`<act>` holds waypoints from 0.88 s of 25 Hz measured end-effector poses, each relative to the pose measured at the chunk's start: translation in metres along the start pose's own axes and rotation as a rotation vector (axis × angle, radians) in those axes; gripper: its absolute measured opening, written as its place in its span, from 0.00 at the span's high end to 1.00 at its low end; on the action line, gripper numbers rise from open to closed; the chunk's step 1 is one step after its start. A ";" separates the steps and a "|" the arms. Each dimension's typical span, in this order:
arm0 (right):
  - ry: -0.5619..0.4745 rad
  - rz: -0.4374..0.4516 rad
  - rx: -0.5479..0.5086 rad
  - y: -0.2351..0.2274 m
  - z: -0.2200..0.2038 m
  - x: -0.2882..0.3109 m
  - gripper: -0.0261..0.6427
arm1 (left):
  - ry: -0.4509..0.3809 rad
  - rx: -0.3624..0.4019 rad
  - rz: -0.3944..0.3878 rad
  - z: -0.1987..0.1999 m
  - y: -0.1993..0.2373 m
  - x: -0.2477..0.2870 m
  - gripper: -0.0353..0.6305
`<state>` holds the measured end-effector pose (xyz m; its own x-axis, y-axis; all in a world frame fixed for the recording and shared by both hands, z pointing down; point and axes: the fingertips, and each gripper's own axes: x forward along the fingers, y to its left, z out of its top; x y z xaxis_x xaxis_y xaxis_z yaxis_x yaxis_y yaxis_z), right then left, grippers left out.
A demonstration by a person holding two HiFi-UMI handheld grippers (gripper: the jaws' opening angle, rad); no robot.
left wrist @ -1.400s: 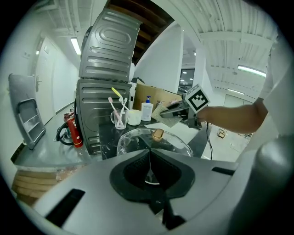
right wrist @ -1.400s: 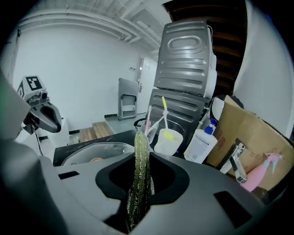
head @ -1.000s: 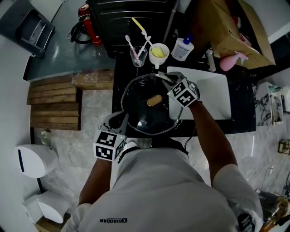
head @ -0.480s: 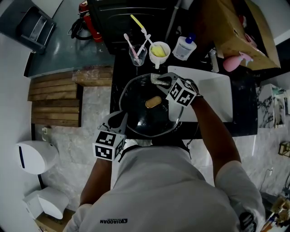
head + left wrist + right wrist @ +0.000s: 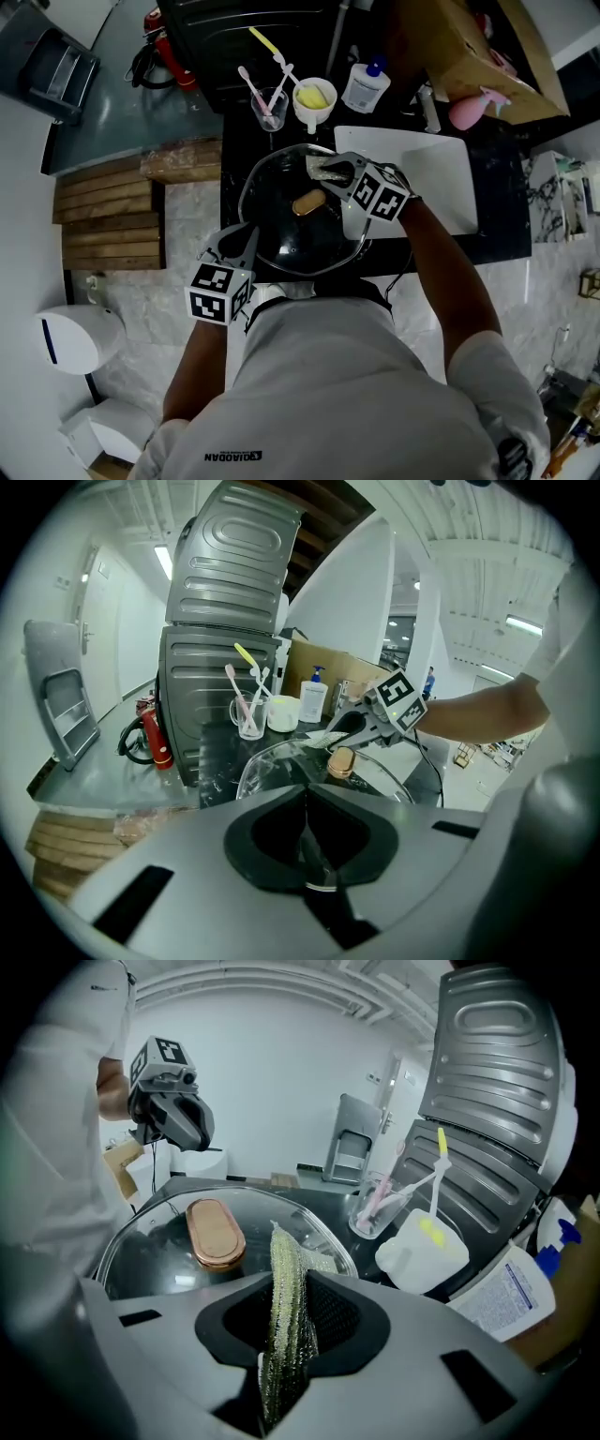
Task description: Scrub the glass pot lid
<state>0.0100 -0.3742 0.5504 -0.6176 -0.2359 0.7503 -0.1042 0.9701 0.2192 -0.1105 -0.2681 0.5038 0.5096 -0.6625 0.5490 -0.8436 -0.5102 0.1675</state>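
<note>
The glass pot lid [image 5: 286,239] with a copper knob [image 5: 307,202] lies over the dark counter in front of me. My left gripper [image 5: 246,242] is shut on the lid's near-left rim; in the left gripper view the rim [image 5: 272,761] runs into the closed jaws of that gripper [image 5: 305,846]. My right gripper [image 5: 336,172] is shut on a green-yellow scrub pad [image 5: 322,167], which rests on the lid's far edge. In the right gripper view the pad [image 5: 284,1288] stands between the jaws, over the lid [image 5: 159,1251], beside the knob [image 5: 215,1233].
Behind the lid stand a clear cup with toothbrushes [image 5: 265,108], a white cup [image 5: 313,98] and a white bottle [image 5: 365,86]. A white board [image 5: 441,178] lies to the right, with a cardboard box [image 5: 469,47] behind it. Wooden slats [image 5: 103,216] lie to the left.
The right gripper has slid the scrub pad a little leftward along the lid's far rim. The left gripper keeps its hold on the near rim.
</note>
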 end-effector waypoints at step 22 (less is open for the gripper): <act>-0.029 -0.172 0.181 0.048 -0.024 -0.037 0.83 | 0.022 0.060 -0.105 -0.019 -0.014 -0.019 0.92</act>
<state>0.0470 -0.3204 0.5479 -0.6005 -0.3990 0.6930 -0.3459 0.9109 0.2248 -0.1117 -0.2377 0.5070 0.5899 -0.5919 0.5493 -0.7741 -0.6081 0.1761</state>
